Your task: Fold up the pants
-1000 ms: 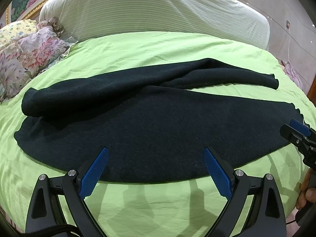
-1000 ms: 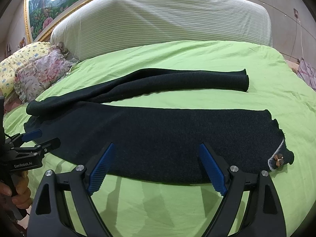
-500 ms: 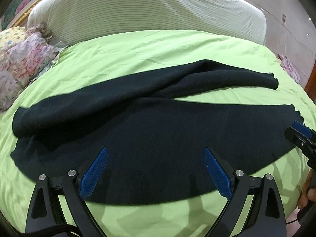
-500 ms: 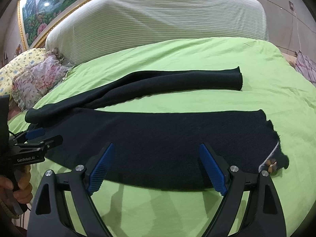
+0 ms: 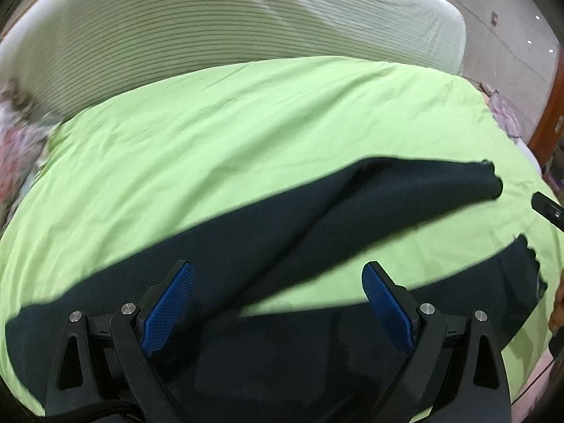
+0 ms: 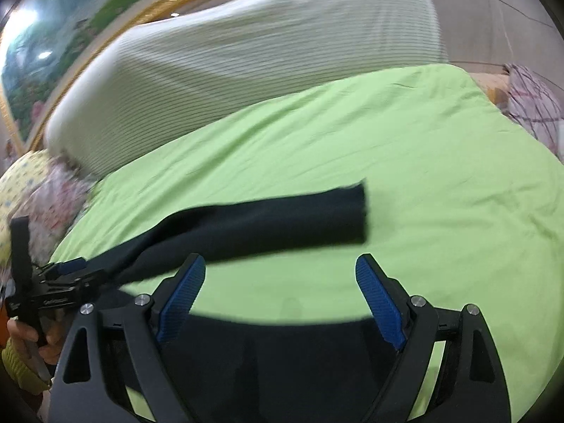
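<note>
One pair of dark, almost black knit pants (image 5: 268, 246) lies spread on the bright lime-green bedsheet (image 5: 246, 123), its two legs splayed apart in a narrow V with a wedge of green showing between them. In the left wrist view the far leg runs from lower left up to a cuff at the right of the frame, and the near leg fills the bottom, passing under the left gripper (image 5: 278, 303). That black two-finger gripper has two blue ribbed pads (image 5: 169, 303) standing wide apart with nothing between them; it hangs over the dark cloth near the crotch, though I cannot tell whether it touches.

In the right wrist view the right gripper (image 6: 282, 299) is likewise spread wide and holds nothing, its two blue pads framing green sheet, with the near leg at the bottom of the frame beneath it. The far leg's cuff (image 6: 349, 211) sits at the centre. The left gripper shows again at lower left, by the waist end of the pants.

Behind the bed, across the top of both frames, stands one pale striped padded headboard (image 6: 246, 46). One gold-framed landscape painting (image 6: 53, 42) occupies the upper left, and flowery pillows (image 6: 42, 194) lie at the left edge, blurred.
</note>
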A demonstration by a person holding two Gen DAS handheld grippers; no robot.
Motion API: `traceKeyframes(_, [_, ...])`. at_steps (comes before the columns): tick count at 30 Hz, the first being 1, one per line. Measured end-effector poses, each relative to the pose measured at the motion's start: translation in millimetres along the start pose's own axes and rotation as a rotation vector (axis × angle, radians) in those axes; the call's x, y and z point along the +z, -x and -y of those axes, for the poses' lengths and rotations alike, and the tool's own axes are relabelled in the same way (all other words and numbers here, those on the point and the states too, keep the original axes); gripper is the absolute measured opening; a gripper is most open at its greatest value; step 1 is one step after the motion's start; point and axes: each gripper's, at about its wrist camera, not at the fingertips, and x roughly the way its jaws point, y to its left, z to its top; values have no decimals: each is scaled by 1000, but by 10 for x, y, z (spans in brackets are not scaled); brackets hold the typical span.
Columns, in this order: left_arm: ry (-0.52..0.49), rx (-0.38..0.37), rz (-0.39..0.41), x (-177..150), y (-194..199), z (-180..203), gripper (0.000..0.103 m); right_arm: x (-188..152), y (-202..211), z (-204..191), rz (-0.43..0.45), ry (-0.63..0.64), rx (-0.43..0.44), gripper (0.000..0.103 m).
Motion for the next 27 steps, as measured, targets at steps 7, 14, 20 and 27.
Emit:
traceKeyframes(7, [-63,-102,-84,474,-475,92,96,376,-341,269,-46,-57,18,87])
traceKeyframes(14, [-154,-192,-207,872,-1074,306,96,542,-746,443,-152,-92,27,87])
traceKeyframes(20, [-279,-221,-300,888,-1445,580,56,556,-996,549,-213,-127,16,56])
traceKeyframes(27, [-330,-266,-246,825,-1169,714,8,637,-945,588,-193,-117,51,8])
